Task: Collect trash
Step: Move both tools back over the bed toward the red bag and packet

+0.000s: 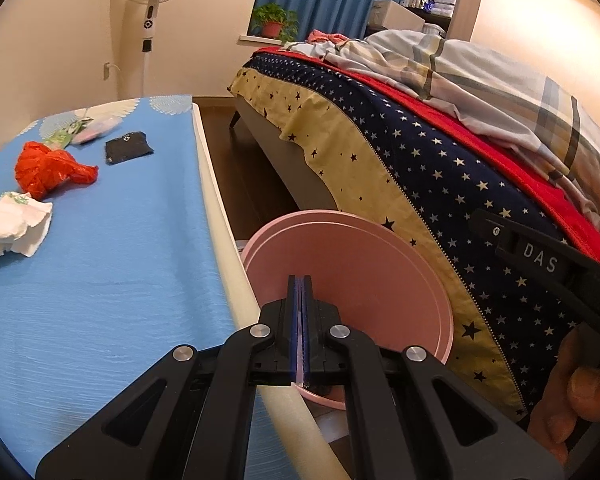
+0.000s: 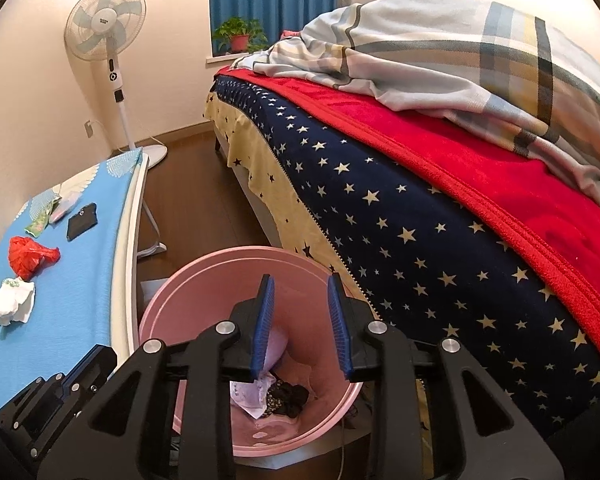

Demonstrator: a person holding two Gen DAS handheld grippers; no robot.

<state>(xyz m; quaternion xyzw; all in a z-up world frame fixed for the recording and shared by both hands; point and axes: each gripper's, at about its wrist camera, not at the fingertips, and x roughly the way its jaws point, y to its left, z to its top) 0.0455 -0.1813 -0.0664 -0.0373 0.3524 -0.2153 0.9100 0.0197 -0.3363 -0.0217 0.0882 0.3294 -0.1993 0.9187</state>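
My right gripper hangs with fingers parted and empty over the pink bin (left gripper pinched closed), so leftover counter trash like the red bag risks snagging its rim.

Both wrist views look forward and downward along their fingers, close above the pink bin. Both share the bin, the blue-covered table at left, and the bed at right.
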